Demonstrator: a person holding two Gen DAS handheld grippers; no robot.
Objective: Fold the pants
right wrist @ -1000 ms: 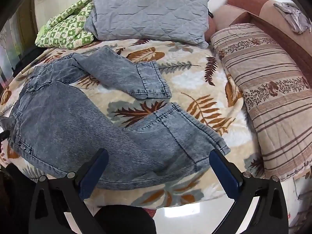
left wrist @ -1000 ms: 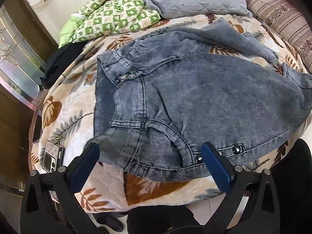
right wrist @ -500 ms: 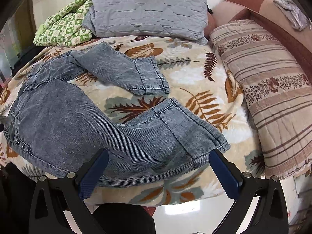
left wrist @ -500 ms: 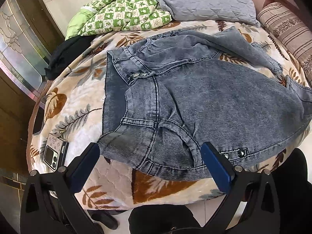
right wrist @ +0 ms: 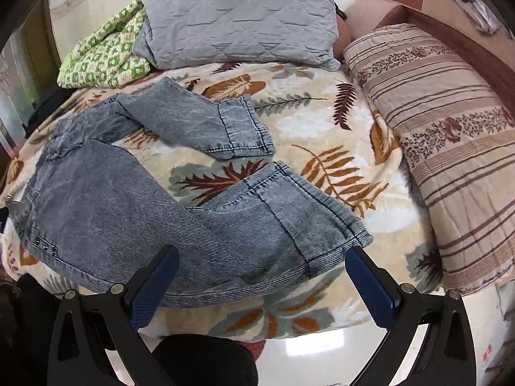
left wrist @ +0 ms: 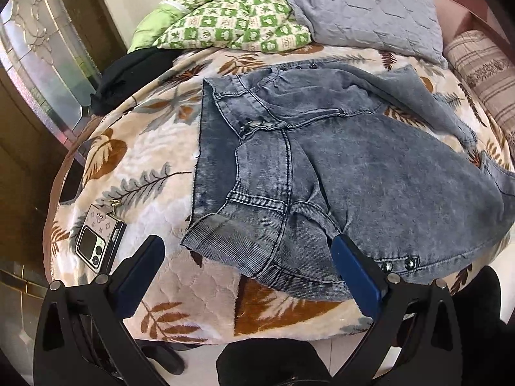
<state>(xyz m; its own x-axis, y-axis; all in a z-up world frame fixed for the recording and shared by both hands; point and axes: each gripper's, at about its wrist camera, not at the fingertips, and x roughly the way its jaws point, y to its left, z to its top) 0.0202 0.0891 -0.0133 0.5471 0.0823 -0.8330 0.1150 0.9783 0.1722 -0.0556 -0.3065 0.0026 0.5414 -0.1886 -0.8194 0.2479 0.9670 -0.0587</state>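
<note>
The jeans [left wrist: 370,173] lie spread on the leaf-print blanket [left wrist: 151,167], waist toward my left side and both legs running off to my right. In the right wrist view the jeans [right wrist: 106,212] open into a V: the near leg [right wrist: 289,212] ends at its hem close to the bed's front edge, and the far leg [right wrist: 199,119] lies apart from it with blanket showing between them. Nothing is folded yet, so I judge I am at the very first step, the approach for the lengthwise fold.

My left gripper [left wrist: 248,267] hangs just above the near corner of the waistband [left wrist: 257,254], jaws wide and holding nothing. My right gripper [right wrist: 262,278] is likewise wide and empty, poised over the near leg just short of its hem.

Next, I think, both need to drop and pinch the near edge, waistband on one side and hem on the other, then carry that half over onto the far leg. The denim looks thick, so a deep bite should help.

A phone [left wrist: 96,244] lies beside my left gripper, apart from the waistband; I should keep off it.
</note>
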